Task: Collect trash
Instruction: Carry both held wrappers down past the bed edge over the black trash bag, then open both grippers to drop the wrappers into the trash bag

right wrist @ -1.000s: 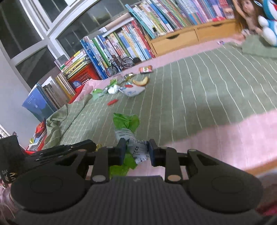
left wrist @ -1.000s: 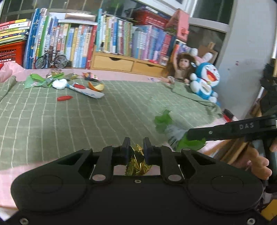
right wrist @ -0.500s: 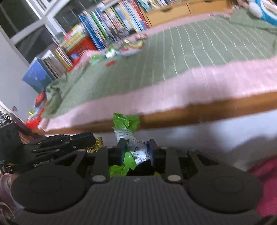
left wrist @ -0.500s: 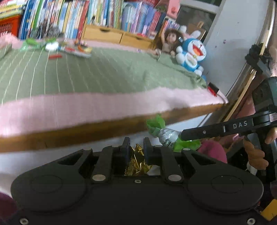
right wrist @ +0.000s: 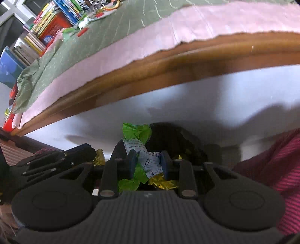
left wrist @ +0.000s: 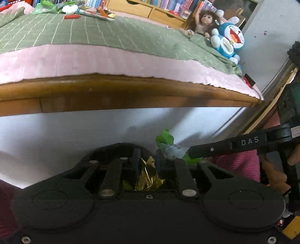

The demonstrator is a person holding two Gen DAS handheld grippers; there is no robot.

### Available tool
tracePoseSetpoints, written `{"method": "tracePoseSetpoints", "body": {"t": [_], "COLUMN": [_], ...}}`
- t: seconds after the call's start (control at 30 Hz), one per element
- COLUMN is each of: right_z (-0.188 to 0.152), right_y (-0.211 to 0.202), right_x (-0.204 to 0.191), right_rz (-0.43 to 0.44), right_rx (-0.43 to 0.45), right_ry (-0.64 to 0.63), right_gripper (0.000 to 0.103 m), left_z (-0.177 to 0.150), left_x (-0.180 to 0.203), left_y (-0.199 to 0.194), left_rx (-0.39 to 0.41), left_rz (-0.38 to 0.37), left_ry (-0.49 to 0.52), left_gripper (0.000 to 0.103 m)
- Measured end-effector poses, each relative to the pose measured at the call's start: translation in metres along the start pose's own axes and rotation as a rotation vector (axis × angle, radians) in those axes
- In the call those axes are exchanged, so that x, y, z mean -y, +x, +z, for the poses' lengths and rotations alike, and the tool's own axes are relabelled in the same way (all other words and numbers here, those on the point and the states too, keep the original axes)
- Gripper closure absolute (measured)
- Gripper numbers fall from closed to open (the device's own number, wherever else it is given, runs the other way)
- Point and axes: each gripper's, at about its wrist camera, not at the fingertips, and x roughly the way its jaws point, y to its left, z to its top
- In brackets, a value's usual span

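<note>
Below the bed's wooden front edge [left wrist: 120, 90], the left gripper [left wrist: 147, 159] is clamping a gold foil wrapper [left wrist: 148, 174]; more litter [left wrist: 88, 12] is lying at the bed's far edge.

From the right wrist, the right gripper [right wrist: 147, 162] is pinching a green wrapper [right wrist: 139, 148] over a dark bin [right wrist: 178, 137]; releasing looks next.

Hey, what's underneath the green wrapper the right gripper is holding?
Below the green wrapper, a dark bin shows gold foil scraps inside. The right gripper body hides the rest of the bin's contents.
</note>
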Motion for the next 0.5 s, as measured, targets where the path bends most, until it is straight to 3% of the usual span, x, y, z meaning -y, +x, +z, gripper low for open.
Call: {"method": "tracePoseSetpoints", "body": {"t": [0.17, 0.27, 0.33, 0.37, 0.5], "right_z": [-0.0020, 0.0006, 0.0014, 0.0013, 0.0035], "right_y": [-0.0036, -0.0026, -0.0034, -0.0036, -0.0022], "right_x": [0.0045, 0.0040, 0.0047, 0.0048, 0.0009], "right_rz": [0.008, 0.012, 0.016, 0.019, 0.020], "right_rx": [0.025, 0.038, 0.044, 0.045, 0.051], "right_ry": [0.019, 0.026, 0.029, 0.030, 0.027], "right_gripper": [0.067, 0.055, 0.046, 0.046, 0.044], "left_z": [0.0018, 0.0044, 0.0046, 0.0050, 0.0065], "left_x": [-0.0012, -0.0010, -0.0020, -0.0016, 0.0001], "left_y": [0.0032, 0.0056, 0.0075, 0.0075, 0.0063], "left_rx": [0.001, -0.006, -0.012, -0.012, 0.002], "left_rz": [0.020, 0.026, 0.030, 0.033, 0.049], "left_ry": [0.004, -0.006, -0.010, -0.009, 0.005], "left_gripper": [0.085, 0.085, 0.076, 0.068, 0.057]}}
